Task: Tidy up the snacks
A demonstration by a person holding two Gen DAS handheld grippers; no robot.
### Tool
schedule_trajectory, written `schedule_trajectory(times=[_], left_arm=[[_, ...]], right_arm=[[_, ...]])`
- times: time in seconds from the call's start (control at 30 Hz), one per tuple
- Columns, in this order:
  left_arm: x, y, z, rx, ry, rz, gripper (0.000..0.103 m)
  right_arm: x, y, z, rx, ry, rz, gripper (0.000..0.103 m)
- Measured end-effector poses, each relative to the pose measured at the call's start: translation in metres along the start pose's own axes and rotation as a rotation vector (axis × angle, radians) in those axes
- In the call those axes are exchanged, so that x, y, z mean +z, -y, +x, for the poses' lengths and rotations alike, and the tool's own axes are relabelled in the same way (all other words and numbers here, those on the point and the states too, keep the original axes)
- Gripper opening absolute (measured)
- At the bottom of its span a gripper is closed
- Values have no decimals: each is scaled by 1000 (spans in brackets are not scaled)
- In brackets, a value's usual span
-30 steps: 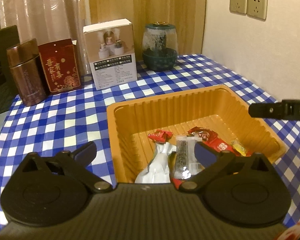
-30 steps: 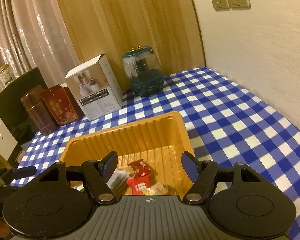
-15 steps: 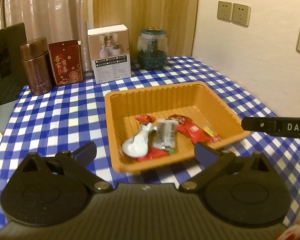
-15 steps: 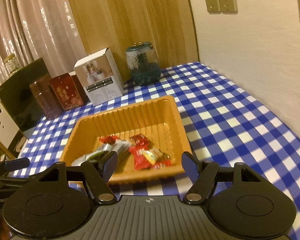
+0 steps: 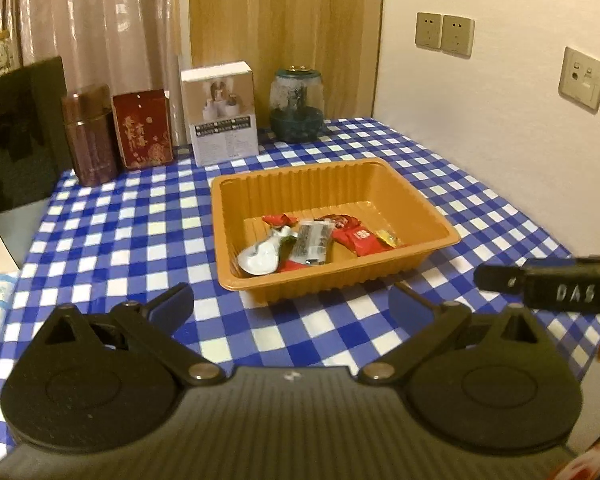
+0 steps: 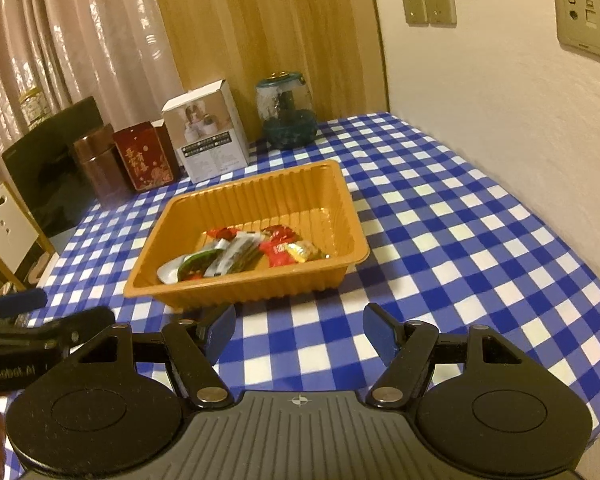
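Tray [image 5: 416, 204]: thin orange plastic, ribbed walls, semi-glossy. Snack wrappers [image 5: 312, 238]: shiny foil/plastic film, crinkled. Tablecloth [image 6: 460, 240]: blue-white check, smooth, slight sheen. White box [image 5: 223, 114]: matt printed card. Red tin [image 5: 142, 130] and brown canister [image 5: 90, 134]: glossy, look like metal. Jar [image 5: 297, 106]: clear, glossy. Back panel [image 5: 284, 20]: wood grain. Left hand-held gripper [image 5: 292, 306]: matt black plastic body, ribbed top, blue pads [image 5: 172, 306].

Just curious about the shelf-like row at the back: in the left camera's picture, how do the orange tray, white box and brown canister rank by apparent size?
1. orange tray, though it sits nearest.
2. white box.
3. brown canister, only slightly smaller-looking than the box, so that ranking is unsure.
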State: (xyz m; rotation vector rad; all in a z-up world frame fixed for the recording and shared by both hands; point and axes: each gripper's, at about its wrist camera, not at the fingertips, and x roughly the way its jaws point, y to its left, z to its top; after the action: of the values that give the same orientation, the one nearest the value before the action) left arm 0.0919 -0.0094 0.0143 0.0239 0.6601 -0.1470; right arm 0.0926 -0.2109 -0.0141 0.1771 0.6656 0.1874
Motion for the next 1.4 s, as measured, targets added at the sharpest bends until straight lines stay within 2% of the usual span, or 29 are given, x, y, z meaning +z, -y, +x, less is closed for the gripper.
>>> schedule_trajectory(times=[0.13, 0.53, 0.97, 1.4], left_arm=[[-2, 3, 2, -14, -43, 26, 102], [-17, -2, -45, -7, -55, -41, 101], [-39, 8, -76, 32, -85, -55, 102], [-41, 10, -72, 27, -103, -46, 102]], right_arm=[[-4, -2, -1, -14, 2, -5, 71], [-13, -12, -33, -29, -29, 3, 71], [-36, -23, -78, -53, -35, -45, 71], [-45, -23, -82, -60, -51, -56, 71]])
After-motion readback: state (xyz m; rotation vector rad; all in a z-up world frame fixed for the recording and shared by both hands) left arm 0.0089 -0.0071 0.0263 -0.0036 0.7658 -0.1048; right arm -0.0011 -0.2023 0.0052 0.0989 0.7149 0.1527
